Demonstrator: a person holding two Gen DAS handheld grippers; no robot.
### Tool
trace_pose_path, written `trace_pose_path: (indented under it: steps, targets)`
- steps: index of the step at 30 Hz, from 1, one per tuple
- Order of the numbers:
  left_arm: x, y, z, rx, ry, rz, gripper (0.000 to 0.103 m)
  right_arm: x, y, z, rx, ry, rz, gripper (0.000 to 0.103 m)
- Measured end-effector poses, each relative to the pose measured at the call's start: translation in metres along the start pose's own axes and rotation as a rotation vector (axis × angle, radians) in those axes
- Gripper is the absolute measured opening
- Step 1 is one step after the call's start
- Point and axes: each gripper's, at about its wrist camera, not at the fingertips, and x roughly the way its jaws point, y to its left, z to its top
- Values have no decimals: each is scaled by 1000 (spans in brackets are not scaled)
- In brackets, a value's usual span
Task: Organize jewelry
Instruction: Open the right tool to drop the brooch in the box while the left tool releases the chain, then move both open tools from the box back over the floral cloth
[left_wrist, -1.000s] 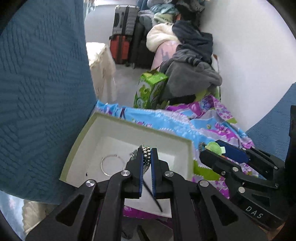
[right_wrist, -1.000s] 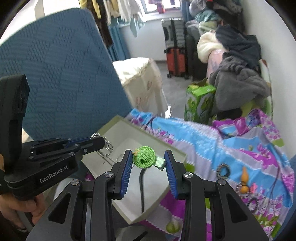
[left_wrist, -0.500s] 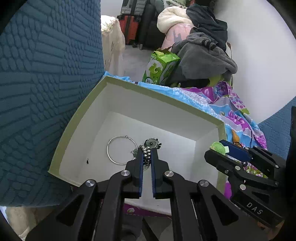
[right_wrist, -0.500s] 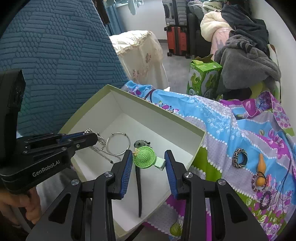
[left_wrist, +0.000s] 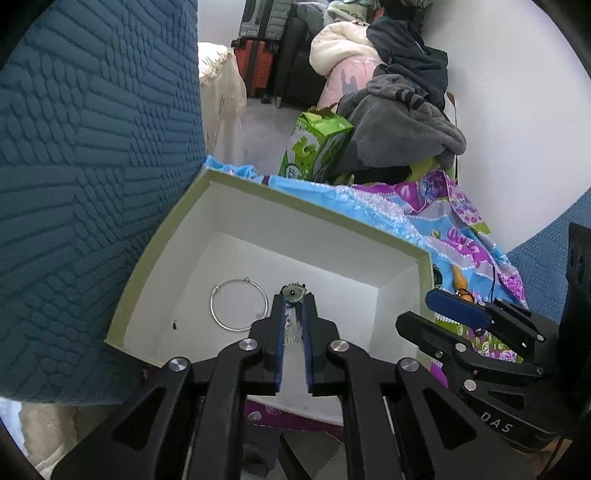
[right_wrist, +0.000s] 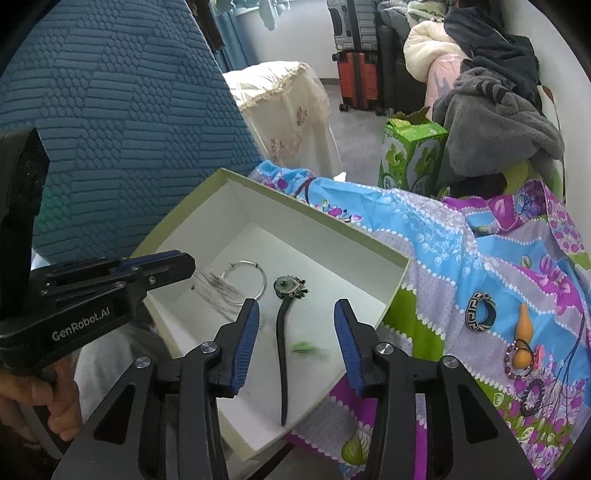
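A white box with a green rim (left_wrist: 317, 212) (right_wrist: 314, 216) holds a silver hoop (left_wrist: 238, 308) (right_wrist: 251, 275) and a black hair stick with a green ornament (right_wrist: 282, 343). My left gripper (left_wrist: 293, 326) is over the box, its jaws slightly apart; a silver bead chain (right_wrist: 218, 291) blurs as it drops below it. My right gripper (right_wrist: 297, 332) is open over the box, and a green hat clip (right_wrist: 306, 347) blurs as it falls between its fingers.
A patterned cloth (right_wrist: 480, 258) lies right of the box with a black-and-gold ring (right_wrist: 480, 312), an orange gourd charm (right_wrist: 524, 332) and bead bracelets (right_wrist: 532, 397). A blue cushion (left_wrist: 92, 166) borders the box on the left. A green carton (left_wrist: 317, 147) and clothes stand behind.
Both grippers have opened. The bead chain has dropped from the left one and the green hat clip from the right one, both falling into the box.
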Motion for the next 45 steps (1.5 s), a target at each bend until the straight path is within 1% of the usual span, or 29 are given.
trace_pose_path:
  steps: [1,3,6,9,12,17,20,23,25,29,31,35,36,37,39,41,43,45]
  targets:
    - [-6,-1,1,-3,-12,1,28,-3,1,1,-2,-6,0,41]
    - [-15,-2,3,-2,-33,4,43,-13,3,3,-7,-26,0,43]
    - [-33,-8,5,3,-67,11,45,-32,4,7,-12,-60,-2,43]
    - [-52,-12,8,-9,-105,12,52,-52,3,11,-16,-100,-5,44]
    - [-72,-19,11,-14,-145,-6,53,-76,1,13,-17,-150,-6,45]
    - [-97,-43,14,27,-198,8,56,-107,-6,12,-15,-211,-19,45]
    - [-104,-57,14,36,-224,-2,56,-123,-14,9,-18,-237,-33,45]
    - [-105,-72,14,38,-229,-23,59,-138,-27,4,-10,-258,-47,45]
    - [-104,-83,11,36,-235,-52,60,-146,-35,0,-7,-269,-60,45]
    - [-101,-108,7,70,-241,-73,61,-163,-58,-11,25,-297,-90,45]
    - [-100,-118,5,81,-244,-86,65,-169,-70,-15,38,-302,-102,45]
    - [-96,-141,-2,116,-247,-111,66,-181,-92,-27,62,-320,-135,45]
    - [-94,-145,-4,121,-244,-115,68,-184,-98,-31,67,-326,-147,45]
    - [-91,-150,-6,126,-243,-115,73,-187,-102,-35,71,-329,-156,45]
    - [-84,-158,-10,134,-236,-117,80,-191,-110,-43,73,-341,-174,45]
    - [-75,-167,-17,153,-218,-132,80,-197,-118,-54,69,-358,-198,45]
    - [-67,-175,-23,170,-204,-119,80,-201,-129,-67,84,-360,-214,45]
    - [-58,-182,-31,181,-190,-122,80,-203,-139,-79,100,-358,-225,45]
